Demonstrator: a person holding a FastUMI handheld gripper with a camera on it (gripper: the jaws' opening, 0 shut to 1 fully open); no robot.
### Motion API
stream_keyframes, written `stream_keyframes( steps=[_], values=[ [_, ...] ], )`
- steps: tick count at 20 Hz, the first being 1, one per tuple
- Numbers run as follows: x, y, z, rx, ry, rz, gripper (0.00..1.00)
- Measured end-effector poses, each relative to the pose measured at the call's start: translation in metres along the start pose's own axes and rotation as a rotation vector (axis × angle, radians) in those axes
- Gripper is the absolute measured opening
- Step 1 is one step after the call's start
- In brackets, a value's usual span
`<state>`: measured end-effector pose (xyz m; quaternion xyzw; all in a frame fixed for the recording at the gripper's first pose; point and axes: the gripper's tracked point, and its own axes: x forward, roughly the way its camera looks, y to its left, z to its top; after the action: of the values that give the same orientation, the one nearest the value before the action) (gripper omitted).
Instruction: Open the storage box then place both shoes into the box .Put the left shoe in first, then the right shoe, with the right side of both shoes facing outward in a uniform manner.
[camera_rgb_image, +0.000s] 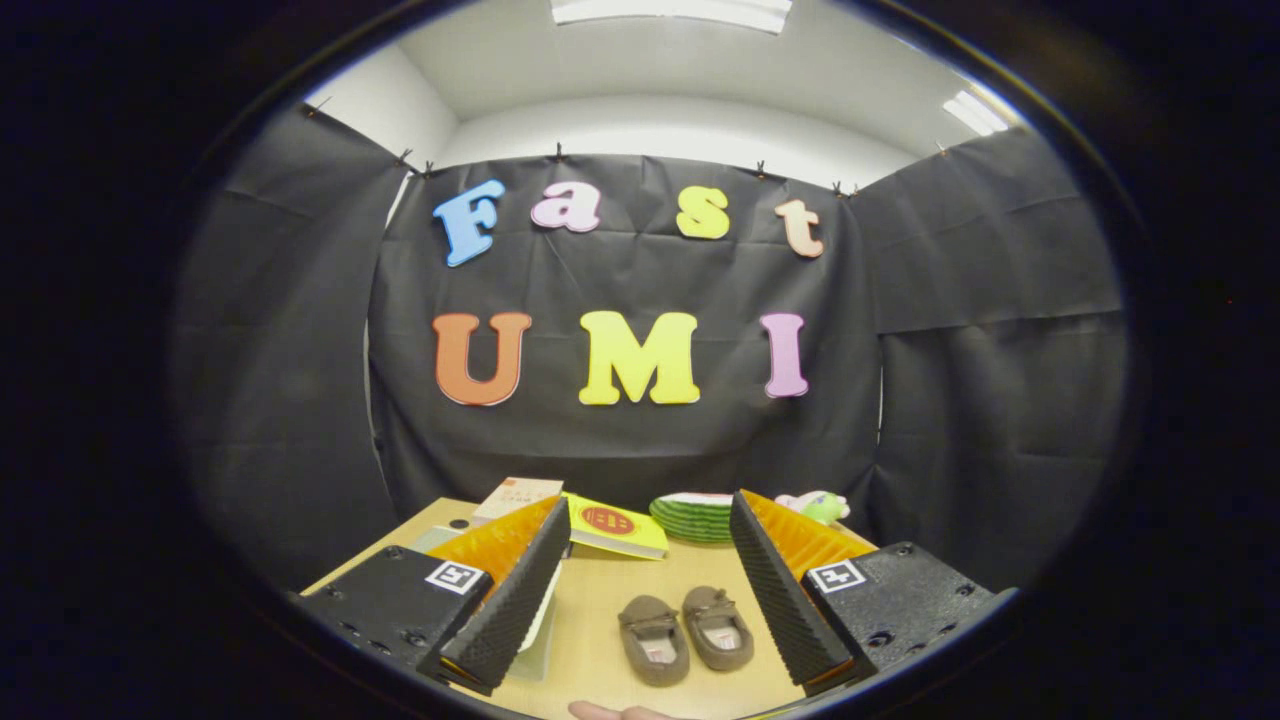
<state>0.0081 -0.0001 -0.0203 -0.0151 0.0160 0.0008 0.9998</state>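
Shoes (685, 637) sit side by side on the desk (600, 610), between and just ahead of your hand-held gripper (645, 590), whose fingers stand wide apart, holding nothing. A pale box-like edge (540, 625) beside the left finger may be the storage box; open it first, gripping squarely, before lifting the left shoe.

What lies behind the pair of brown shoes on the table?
Beyond the brown shoes, between the open fingers, bare table, then a yellow book and stacked green plates near the wall. The right finger covers whatever sits behind it.
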Motion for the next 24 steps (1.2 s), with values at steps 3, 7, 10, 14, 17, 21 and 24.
stream_keyframes(
  steps=[3,7,10,14,17,21,24],
  values=[
    [0.004,0.000,-0.007,-0.005,0.013,0.001,1.00],
    [0.015,-0.002,-0.022,0.024,0.042,0.010,1.00],
    [0.030,0.004,-0.046,0.074,0.104,0.064,1.00],
    [0.059,-0.008,-0.070,0.024,0.147,0.073,1.00],
    [0.080,0.000,-0.092,0.167,0.200,0.159,1.00],
    [0.113,0.008,-0.135,0.268,0.357,0.247,1.00],
    [0.133,0.021,-0.158,0.320,0.447,0.324,1.00]
  ],
)
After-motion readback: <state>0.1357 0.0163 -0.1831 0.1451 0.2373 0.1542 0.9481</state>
